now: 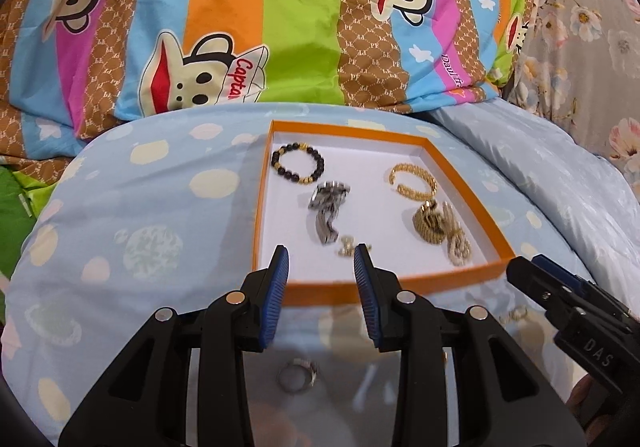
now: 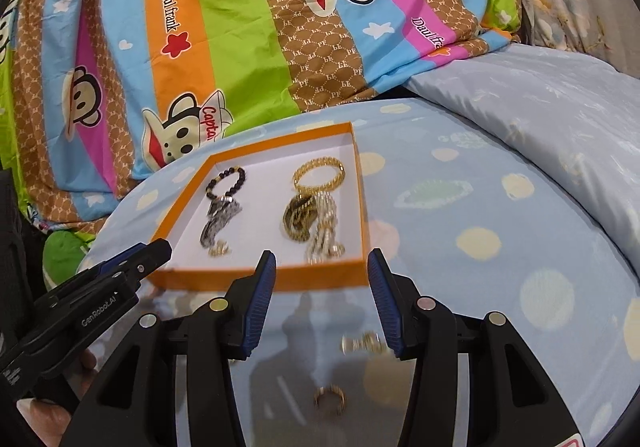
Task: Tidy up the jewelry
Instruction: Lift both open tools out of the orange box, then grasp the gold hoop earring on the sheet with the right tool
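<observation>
A: Where is the jewelry?

B: Most of it lies in the orange box (image 1: pixel 468 273), which has a white floor and sits on the blue dotted bedding (image 1: pixel 132 215). At the far left of the box is a black bead bracelet (image 1: pixel 297 163); beside it, nearer the camera, a silver watch band (image 1: pixel 327 213). On the right side are a gold bangle (image 1: pixel 414 183), a dark-and-gold coiled piece (image 1: pixel 430 225) touching it, and a pale sparkly chain (image 1: pixel 460 247) against that.

A: And relative to the left gripper?

B: The left gripper (image 1: pixel 321 261) hangs over the near wall of the box, fingers spread apart, nothing between them. A small gold earring (image 1: pixel 348 247) lies blurred on the box floor just beyond the tips, near the right finger. Below the gripper, outside the box, a silver ring (image 1: pixel 298 377) rests on the bedding.

A: The right gripper?

B: The right gripper (image 2: pixel 322 263) is also spread wide and empty, its tips at the near wall of the box. Under it on the bedding are a gold ring (image 2: pixel 330 399) and a small gold piece (image 2: pixel 362 343), blurred, just beside the inner face of its right finger; whether they touch is unclear.

A: Anything around?

B: A striped monkey-print quilt (image 2: pixel 240 47) is bunched behind the box, with a floral fabric (image 1: pixel 580 27) at far right.
</observation>
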The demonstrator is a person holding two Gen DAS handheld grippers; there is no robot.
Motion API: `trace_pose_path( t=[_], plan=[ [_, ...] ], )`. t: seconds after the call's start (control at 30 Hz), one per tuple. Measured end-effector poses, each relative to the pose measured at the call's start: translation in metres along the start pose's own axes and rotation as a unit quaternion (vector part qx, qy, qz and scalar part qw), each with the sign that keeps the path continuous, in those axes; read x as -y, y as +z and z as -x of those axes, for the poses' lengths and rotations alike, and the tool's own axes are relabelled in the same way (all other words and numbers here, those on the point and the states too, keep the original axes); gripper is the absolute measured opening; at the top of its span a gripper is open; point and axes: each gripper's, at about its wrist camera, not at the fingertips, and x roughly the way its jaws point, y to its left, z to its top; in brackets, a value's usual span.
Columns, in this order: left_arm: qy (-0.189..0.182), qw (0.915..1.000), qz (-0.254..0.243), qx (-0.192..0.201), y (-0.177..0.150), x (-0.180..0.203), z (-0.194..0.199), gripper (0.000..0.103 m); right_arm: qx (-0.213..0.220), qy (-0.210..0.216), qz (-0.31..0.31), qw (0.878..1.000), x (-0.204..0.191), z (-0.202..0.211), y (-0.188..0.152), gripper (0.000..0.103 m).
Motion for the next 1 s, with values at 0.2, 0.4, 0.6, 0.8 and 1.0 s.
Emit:
trace_pose_path(
  t=[0.2,0.4,0.6,0.8,1.0],
  plan=[
    [-0.003,0.9998,0.011,-0.019,-0.021,-0.007,0.020,0.033,-0.030,0.000,-0.011,0.999,0.007,0.019,-0.025,0.047],
    [-0.010,0.9991,0.022,-0.036,-0.039,-0.012,0.036,0.033,-0.063,-0.005,0.000,0.998,0.002,0.022,-0.040,0.047],
    [-0.014,0.9984,0.029,-0.046,-0.054,-0.015,0.051,0.035,-0.081,-0.011,0.003,0.997,0.000,0.016,-0.042,0.046],
    [-0.018,0.9979,0.036,-0.051,-0.058,-0.017,0.054,0.035,-0.090,-0.022,0.013,0.996,-0.007,0.007,-0.039,0.038],
    [-0.022,0.9971,0.045,-0.057,-0.059,-0.021,0.051,0.035,-0.094,-0.037,0.020,0.995,-0.010,0.005,-0.040,0.027]
  ],
)
